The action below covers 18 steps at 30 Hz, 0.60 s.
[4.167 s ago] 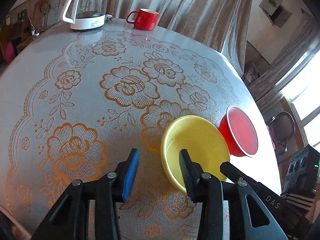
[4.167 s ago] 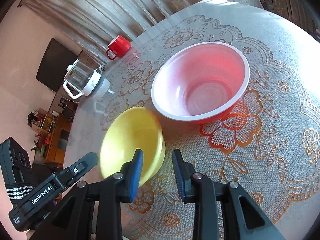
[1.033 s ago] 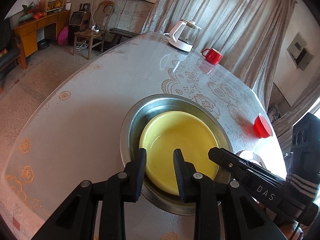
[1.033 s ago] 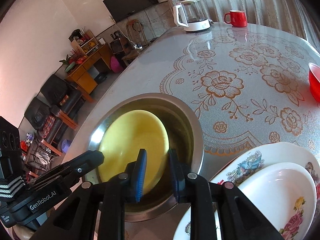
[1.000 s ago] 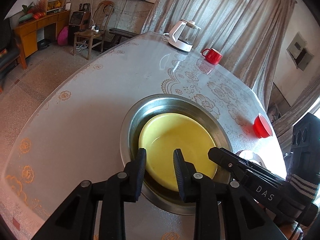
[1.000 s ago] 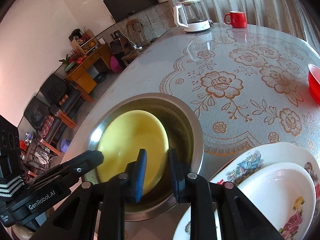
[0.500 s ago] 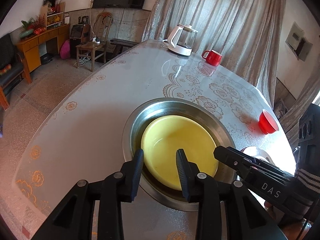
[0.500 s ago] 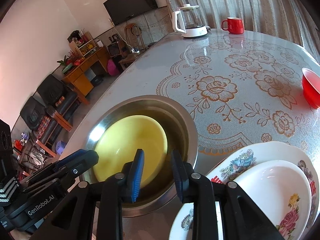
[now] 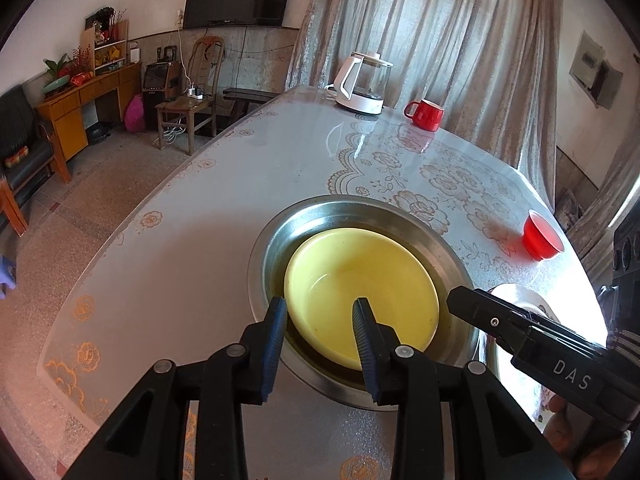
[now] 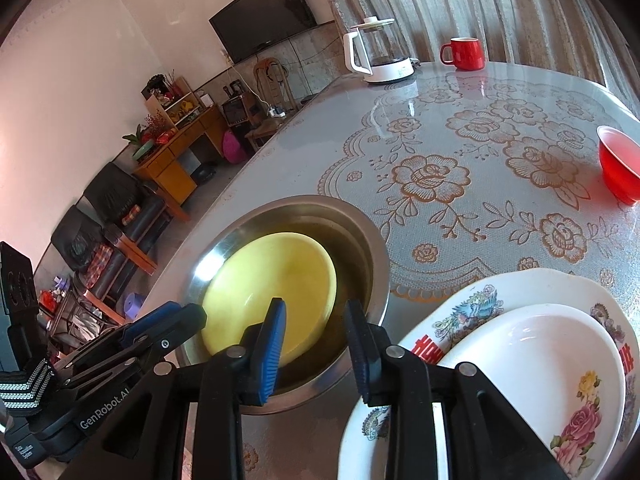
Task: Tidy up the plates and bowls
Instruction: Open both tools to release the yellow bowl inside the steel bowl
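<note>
A yellow bowl (image 9: 360, 288) sits inside a wide steel basin (image 9: 264, 248) on the round table; both also show in the right wrist view, the bowl (image 10: 272, 284) in the basin (image 10: 368, 248). My left gripper (image 9: 320, 312) is open and empty, raised just above the bowl's near rim. My right gripper (image 10: 314, 314) is open and empty above the basin's right side. A red bowl (image 9: 542, 236) stands alone at the right edge, also in the right wrist view (image 10: 618, 168). A white flowered bowl (image 10: 532, 372) rests on a patterned plate (image 10: 460, 312).
A white kettle (image 9: 362, 84) and a red mug (image 9: 426, 114) stand at the far side of the table. The lace-patterned cloth (image 10: 460, 160) covers the middle. Chairs, a desk and a TV are off to the left.
Both grippers held the yellow bowl in the basin a second ago. They have since opened, let it go and pulled back and up a little. The bowl now rests in the basin.
</note>
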Available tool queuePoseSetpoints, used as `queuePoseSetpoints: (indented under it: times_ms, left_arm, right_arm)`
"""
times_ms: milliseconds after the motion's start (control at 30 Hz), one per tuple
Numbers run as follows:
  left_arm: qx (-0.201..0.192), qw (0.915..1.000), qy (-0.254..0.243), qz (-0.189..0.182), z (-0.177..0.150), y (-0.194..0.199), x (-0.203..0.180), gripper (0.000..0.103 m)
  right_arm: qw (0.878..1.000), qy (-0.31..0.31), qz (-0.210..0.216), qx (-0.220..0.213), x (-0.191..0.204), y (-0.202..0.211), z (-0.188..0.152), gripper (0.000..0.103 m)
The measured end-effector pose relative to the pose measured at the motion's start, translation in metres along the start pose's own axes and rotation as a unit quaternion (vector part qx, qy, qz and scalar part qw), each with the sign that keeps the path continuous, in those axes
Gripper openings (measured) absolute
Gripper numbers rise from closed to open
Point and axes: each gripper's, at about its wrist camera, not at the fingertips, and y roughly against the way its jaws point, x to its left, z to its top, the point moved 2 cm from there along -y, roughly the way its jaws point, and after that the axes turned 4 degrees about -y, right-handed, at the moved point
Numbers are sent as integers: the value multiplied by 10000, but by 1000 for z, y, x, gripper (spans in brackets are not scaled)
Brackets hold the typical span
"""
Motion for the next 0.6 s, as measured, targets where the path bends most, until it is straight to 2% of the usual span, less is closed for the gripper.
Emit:
queuePoseSetpoints:
  times_ms: [367,600]
  left_arm:
    - [-193,9995,-224,133,1,9,-9,35]
    - [-198,9989,-408,68,4,9,-23,35]
  right_arm:
    - [9994,-226,-134,-227,-20,18,0,34]
    - [9975,-524,-256,-392,-46,33,2,34]
